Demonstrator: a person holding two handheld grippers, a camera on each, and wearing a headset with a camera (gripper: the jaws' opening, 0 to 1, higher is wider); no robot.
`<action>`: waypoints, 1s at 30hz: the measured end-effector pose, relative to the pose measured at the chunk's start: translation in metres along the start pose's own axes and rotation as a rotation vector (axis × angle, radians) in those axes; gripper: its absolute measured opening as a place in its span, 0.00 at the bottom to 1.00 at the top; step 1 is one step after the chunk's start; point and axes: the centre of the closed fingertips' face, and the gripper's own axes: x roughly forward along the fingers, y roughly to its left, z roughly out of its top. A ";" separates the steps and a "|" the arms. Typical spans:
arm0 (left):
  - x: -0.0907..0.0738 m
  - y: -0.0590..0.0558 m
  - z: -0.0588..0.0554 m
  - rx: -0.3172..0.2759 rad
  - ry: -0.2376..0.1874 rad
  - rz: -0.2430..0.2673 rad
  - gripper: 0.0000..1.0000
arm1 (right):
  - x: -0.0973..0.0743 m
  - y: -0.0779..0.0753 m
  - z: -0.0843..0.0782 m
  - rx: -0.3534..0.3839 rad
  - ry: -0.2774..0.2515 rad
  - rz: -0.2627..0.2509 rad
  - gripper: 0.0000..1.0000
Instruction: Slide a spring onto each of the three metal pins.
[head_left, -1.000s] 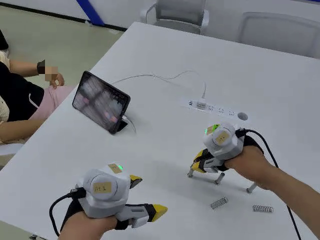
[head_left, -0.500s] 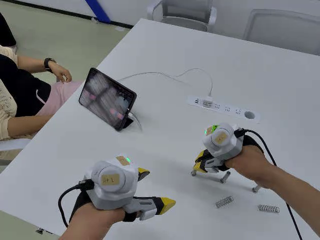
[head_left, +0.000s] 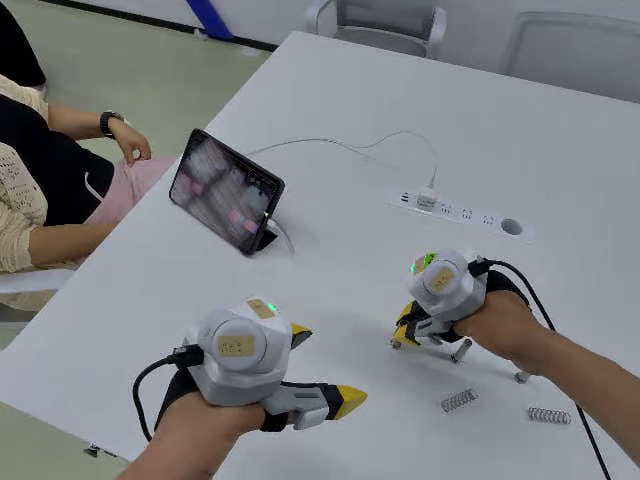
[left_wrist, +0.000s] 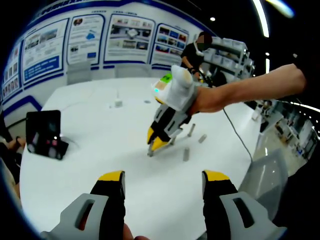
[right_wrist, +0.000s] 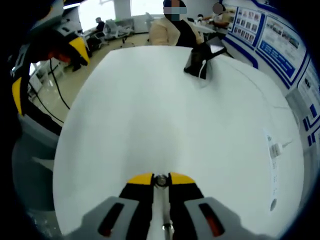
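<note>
My right gripper (head_left: 405, 330) is low over the white table (head_left: 350, 130), shut on a metal pin (right_wrist: 160, 181) that runs back between its jaws. The left gripper view shows this right gripper (left_wrist: 157, 142) with the held pin's end (left_wrist: 150, 152) at the table. Two more metal pins (head_left: 461, 350) (head_left: 520, 377) stand just right of it. Two loose springs (head_left: 459, 400) (head_left: 548, 414) lie nearer the front edge. My left gripper (head_left: 328, 385) is open at the front left, well apart from the pins, its yellow fingertips (left_wrist: 112, 176) holding nothing.
A tablet (head_left: 226, 192) leans on its stand at the left, with a cable running to a power strip (head_left: 460, 212) behind the pins. A person (head_left: 50, 170) sits off the table's left edge. Chairs (head_left: 380, 20) stand at the far side.
The head camera has shifted, so the whole scene sits a little further right and up. The right gripper stays shut on the pin and the left stays open.
</note>
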 end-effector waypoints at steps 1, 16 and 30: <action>0.000 0.001 0.000 0.001 0.002 0.002 0.63 | 0.001 0.000 0.000 -0.001 0.002 0.000 0.13; -0.001 0.003 -0.001 0.000 0.005 0.007 0.63 | 0.012 -0.002 -0.006 0.011 0.010 0.008 0.13; -0.002 0.003 0.000 0.001 0.002 0.001 0.63 | -0.004 0.001 -0.011 0.152 -0.036 0.003 0.38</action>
